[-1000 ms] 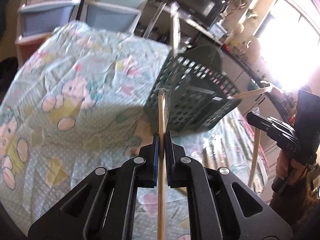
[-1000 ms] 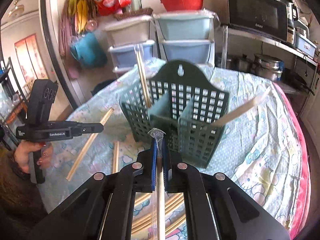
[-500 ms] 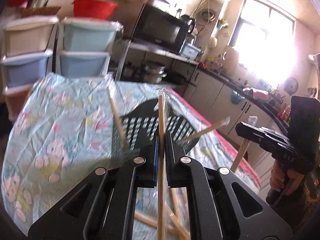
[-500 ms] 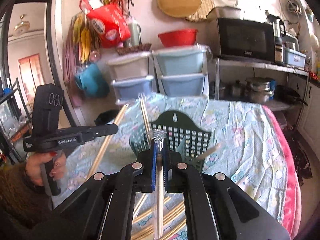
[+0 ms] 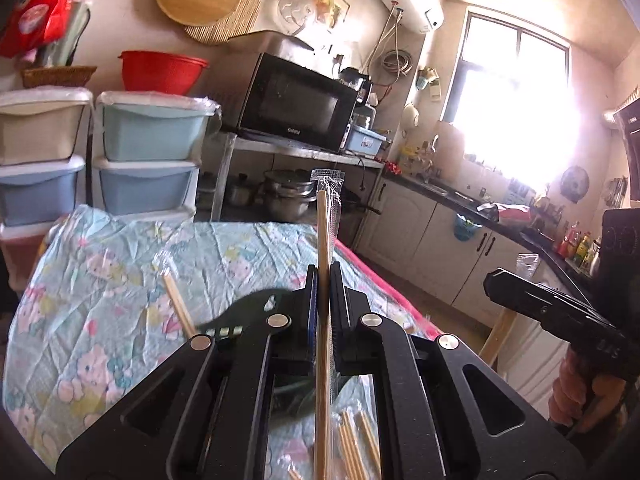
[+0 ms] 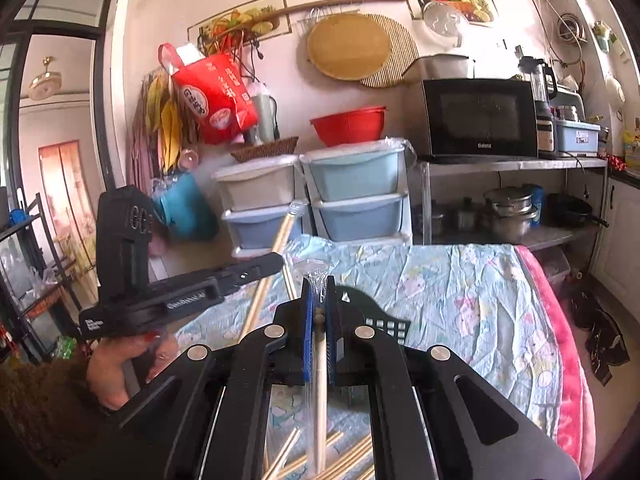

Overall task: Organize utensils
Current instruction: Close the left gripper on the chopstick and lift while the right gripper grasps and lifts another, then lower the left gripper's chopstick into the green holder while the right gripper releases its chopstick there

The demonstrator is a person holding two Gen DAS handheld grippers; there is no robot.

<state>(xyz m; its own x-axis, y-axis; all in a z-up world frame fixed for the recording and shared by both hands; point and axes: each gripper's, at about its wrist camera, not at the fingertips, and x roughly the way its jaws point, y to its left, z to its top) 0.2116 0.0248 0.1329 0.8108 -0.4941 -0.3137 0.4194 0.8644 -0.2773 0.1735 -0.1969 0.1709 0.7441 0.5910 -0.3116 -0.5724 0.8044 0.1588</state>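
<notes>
I've got both grippers, L (image 5: pixel 323 280) & R (image 6: pixel 319 300), pinched tight on a wrapped chopstick (image 5: pixel 322 248) each, up over the green basket (image 6: pixel 384 322); only R view shows my left hand (image 6: pixel 120 364).

Tablecloth (image 5: pixel 120 280) pale blue, pink cartoon print; utensil basket (image 6: pixel 384 322) dark green; chopsticks (image 6: pixel 344 460) light wood; bowl (image 6: pixel 348 124) red.

Left tool (image 5: pixel 323 276) at frame centre, jaws closed tight on wrapped chopstick (image 5: pixel 325 240), pointing slightly downward. Right tool (image 6: pixel 319 292) likewise clamped on wrapped stick (image 6: pixel 320 380). Left hand (image 6: pixel 120 364) lower left of right view; right hand (image 5: pixel 580 396) lower right of left view, each gripping handle.
</notes>
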